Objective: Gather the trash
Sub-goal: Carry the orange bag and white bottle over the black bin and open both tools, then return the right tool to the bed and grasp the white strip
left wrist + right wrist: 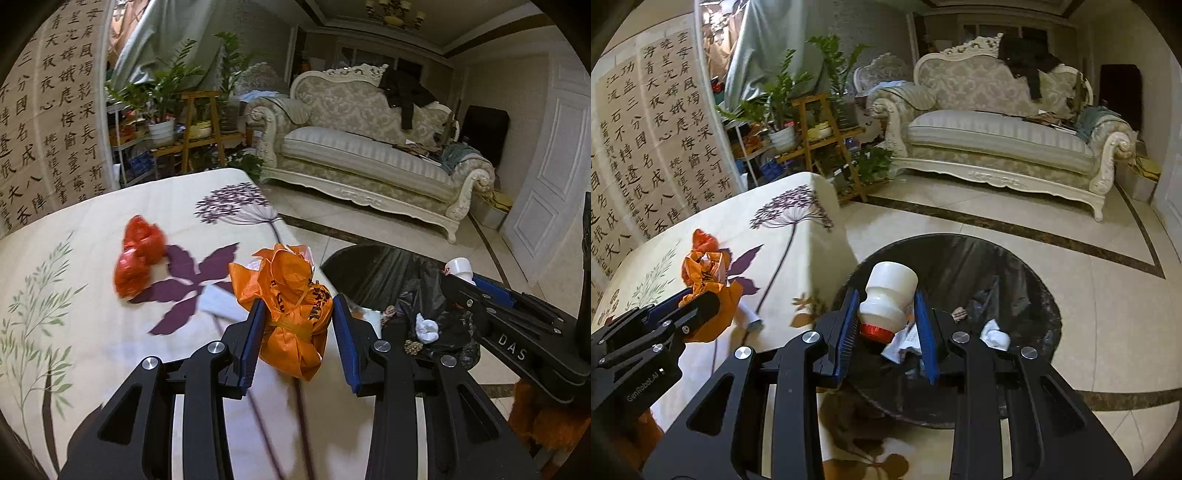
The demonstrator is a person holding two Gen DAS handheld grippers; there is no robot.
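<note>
- Orange plastic fills my left claw (295,325): its blue pads are clamped on a knotted orange bag (291,306), which hangs over the table's near corner.
- My right claw (888,325) is closed on a small white bottle (888,295), held above the black-lined bin (1027,280).
- Just right of my left claw the flowered tablecloth (92,332) drops off at its edge; beyond that edge sits the bin, and past it open tiled floor (1071,206) runs to the sofa (997,140).
- Well ahead and left of my left claw a red bag (138,254) lies on the cloth, apart from the orange one; a white scrap (218,306) lies between them, just beside my left pad.
- The bottle's long axis tilts: red cap toward me and down, wide base away and up.
- The orange bag stands roughly upright, knot at mid-height.
- Inside the bin I make out white tissue (995,336) and paper; the rest is dark and unclear.
- My right claw's frame cuts off the bin's near rim, and the red bag is blurred.
</note>
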